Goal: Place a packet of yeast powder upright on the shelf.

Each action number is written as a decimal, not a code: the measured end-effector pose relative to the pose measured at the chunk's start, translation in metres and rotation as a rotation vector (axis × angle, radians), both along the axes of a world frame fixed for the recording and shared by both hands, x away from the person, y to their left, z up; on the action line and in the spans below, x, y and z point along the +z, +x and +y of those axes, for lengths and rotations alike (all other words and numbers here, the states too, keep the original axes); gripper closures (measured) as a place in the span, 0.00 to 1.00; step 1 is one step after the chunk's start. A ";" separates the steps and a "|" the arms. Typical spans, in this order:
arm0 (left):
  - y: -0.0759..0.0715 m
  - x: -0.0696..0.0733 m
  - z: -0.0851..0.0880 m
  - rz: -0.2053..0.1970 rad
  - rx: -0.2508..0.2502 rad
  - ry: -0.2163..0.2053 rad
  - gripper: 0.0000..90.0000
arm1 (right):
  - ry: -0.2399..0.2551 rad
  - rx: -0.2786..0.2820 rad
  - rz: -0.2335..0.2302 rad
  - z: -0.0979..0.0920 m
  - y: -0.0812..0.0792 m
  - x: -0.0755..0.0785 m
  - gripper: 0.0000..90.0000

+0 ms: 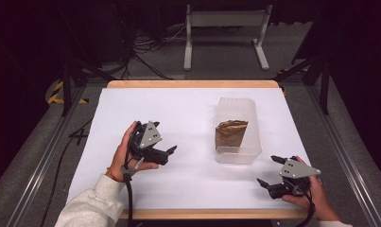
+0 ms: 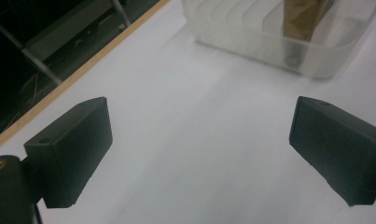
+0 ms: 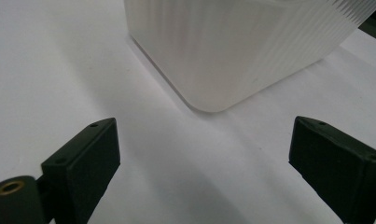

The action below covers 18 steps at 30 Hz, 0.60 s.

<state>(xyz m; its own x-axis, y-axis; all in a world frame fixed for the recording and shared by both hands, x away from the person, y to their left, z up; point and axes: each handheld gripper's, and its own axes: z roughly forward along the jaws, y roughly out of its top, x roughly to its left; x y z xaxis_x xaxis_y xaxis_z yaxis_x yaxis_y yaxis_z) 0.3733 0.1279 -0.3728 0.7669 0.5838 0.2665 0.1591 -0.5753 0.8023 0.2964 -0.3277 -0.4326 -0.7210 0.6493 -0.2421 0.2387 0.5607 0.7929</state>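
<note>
A clear ribbed plastic box (image 1: 236, 103) stands on the white table (image 1: 178, 109), right of centre. Inside it leans a crumpled brown-gold packet (image 1: 229, 133). My left gripper (image 1: 167, 153) rests low over the table to the box's left, pointing toward it, jaws open and nothing between them. In the left gripper view the open left gripper (image 2: 199, 126) frames bare white surface, with the box (image 2: 269, 46) and packet (image 2: 307, 18) beyond. My right gripper (image 1: 268, 170) sits near the front right corner, open and empty. The right gripper view has the open right gripper (image 3: 204, 140) facing the box's corner (image 3: 232, 46).
A wooden edge (image 1: 193, 83) borders the table at the back and front. Beyond the far edge are a metal stand (image 1: 224, 21) and loose cables (image 1: 145, 45) on the floor. Metal rails (image 1: 46, 156) run along both sides of the table.
</note>
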 end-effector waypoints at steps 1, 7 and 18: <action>-0.001 -0.002 0.003 0.007 0.005 0.000 0.07 | 0.000 0.000 0.001 0.000 0.000 0.000 0.10; -0.007 -0.016 0.025 0.024 0.049 0.016 0.07 | 0.000 0.000 0.000 0.000 0.000 0.000 0.10; -0.020 -0.036 0.063 0.057 0.125 0.007 0.07 | -0.004 -0.002 0.002 0.001 0.000 0.000 0.10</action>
